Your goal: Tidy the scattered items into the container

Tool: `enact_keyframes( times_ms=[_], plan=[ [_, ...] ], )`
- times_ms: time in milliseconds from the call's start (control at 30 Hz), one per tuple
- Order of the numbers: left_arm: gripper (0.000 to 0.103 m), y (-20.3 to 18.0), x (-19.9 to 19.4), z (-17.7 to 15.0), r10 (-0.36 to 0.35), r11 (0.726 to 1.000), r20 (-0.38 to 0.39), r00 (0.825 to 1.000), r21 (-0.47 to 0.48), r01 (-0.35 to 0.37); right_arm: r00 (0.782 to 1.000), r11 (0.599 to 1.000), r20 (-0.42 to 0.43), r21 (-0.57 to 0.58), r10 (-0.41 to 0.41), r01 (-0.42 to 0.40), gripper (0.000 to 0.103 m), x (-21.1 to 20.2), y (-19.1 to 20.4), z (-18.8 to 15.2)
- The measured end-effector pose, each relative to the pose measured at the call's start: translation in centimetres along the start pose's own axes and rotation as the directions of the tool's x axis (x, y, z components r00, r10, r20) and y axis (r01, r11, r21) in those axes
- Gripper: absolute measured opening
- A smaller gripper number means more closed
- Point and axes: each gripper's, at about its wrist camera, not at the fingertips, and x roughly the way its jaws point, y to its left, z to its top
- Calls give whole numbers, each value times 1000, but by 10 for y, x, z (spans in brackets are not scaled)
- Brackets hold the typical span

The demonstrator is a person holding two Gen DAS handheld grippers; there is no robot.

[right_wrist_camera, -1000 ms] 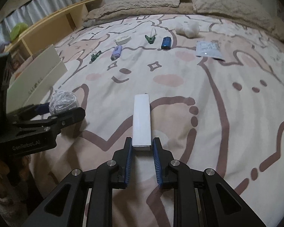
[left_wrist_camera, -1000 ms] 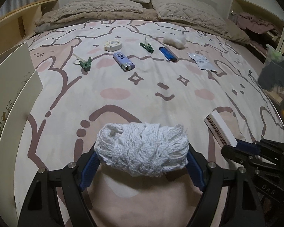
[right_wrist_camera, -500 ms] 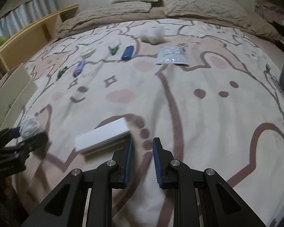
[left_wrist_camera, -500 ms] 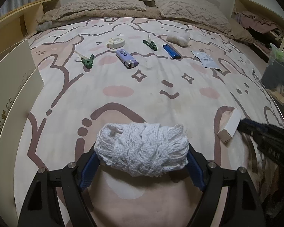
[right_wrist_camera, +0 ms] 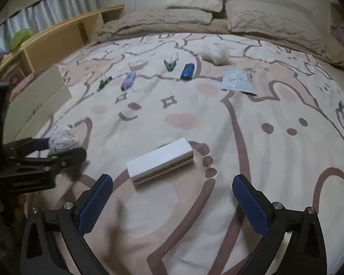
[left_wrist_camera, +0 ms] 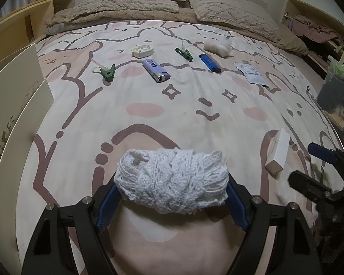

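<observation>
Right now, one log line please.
left gripper: shut on white mesh bundle | right gripper: open, empty | white box: lying on bedspread

Dim, soft light (edges fisheye-warped).

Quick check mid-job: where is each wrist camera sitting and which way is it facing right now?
Left wrist: behind the left hand-held gripper, facing up the bed toward the pillows; its fingers clamp a white yarn ball.
Right wrist: behind the open right hand-held gripper, facing the same way over a white box.
Shared: each shows the other gripper, box and lighters.
</observation>
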Motion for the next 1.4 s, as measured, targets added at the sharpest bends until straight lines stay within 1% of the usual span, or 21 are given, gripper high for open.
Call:
enact_keyframes(
  times_ms=[33, 100, 167, 233, 300, 367, 533, 567, 600, 633, 700, 767, 867, 1100, 1167, 1300, 1400],
  plan=[
    [82, 0, 0, 0, -1, 1000, 1, 1000, 0, 1, 1000, 1000, -9, -12, -10, 10, 103, 3, 2, 0],
    [82, 0, 0, 0, 0, 1000, 2, 1000, 2, 0, 998, 997, -25, -60, -56, 54, 103, 12, 8, 3],
    [82, 0, 0, 1, 0, 1000, 2, 1000, 2, 0, 993, 985, -34, -139, -109, 103, 103, 23, 16, 6],
    [82, 0, 0, 1, 0, 1000, 0, 1000, 0, 0, 990, 970, -36, -208, -134, 123, 103, 29, 20, 9],
    [82, 0, 0, 1, 0, 1000, -1, 1000, -1, 0, 992, 964, -31, -242, -121, 110, 103, 32, 21, 13],
    [82, 1, -1, 1, -3, 1000, -2, 1000, -5, 3, 994, 965, -49, -251, -98, 83, 103, 33, 13, 17],
    [82, 3, -1, 1, -8, 1000, -2, 1000, -6, 8, 995, 980, -102, -199, 3, -23, 102, 39, -3, 19],
    [82, 3, -1, 1, -10, 1000, -3, 1000, -5, 10, 995, 978, -100, -209, 9, -29, 101, 40, -3, 20],
    [82, 3, -1, 1, -12, 1000, -5, 1000, -5, 12, 995, 975, -97, -220, 13, -34, 95, 40, -1, 20],
    [82, 3, -1, 2, -14, 1000, -6, 1000, -4, 14, 995, 972, -93, -232, 20, -41, 92, 39, 1, 20],
    [82, 4, 0, 3, -17, 1000, -9, 1000, -3, 17, 996, 966, -82, -251, 35, -54, 76, 34, 9, 18],
    [82, 3, 1, 4, -19, 1000, -11, 1000, -3, 19, 997, 962, -71, -267, 38, -55, 69, 30, 14, 15],
    [82, 3, 1, 5, -23, 1000, -11, 1000, -3, 23, 998, 968, -62, -248, 27, -42, 67, 26, 17, 12],
    [81, 2, 0, 5, -26, 1000, -8, 1000, -2, 26, 997, 991, -53, -114, 58, -64, 67, 18, 13, 11],
    [81, 2, 0, 5, -27, 1000, -6, 1000, -3, 27, 997, 995, -54, -83, 52, -56, 67, 17, 14, 9],
    [81, 2, -2, 6, -26, 1000, -3, 1000, -4, 26, 998, 997, -52, -66, 30, -34, 67, 14, 21, 5],
    [81, 2, -5, 7, -26, 1000, 6, 1000, -4, 26, 998, 999, -42, -24, 39, -40, 67, 11, 19, 5]
  ],
)
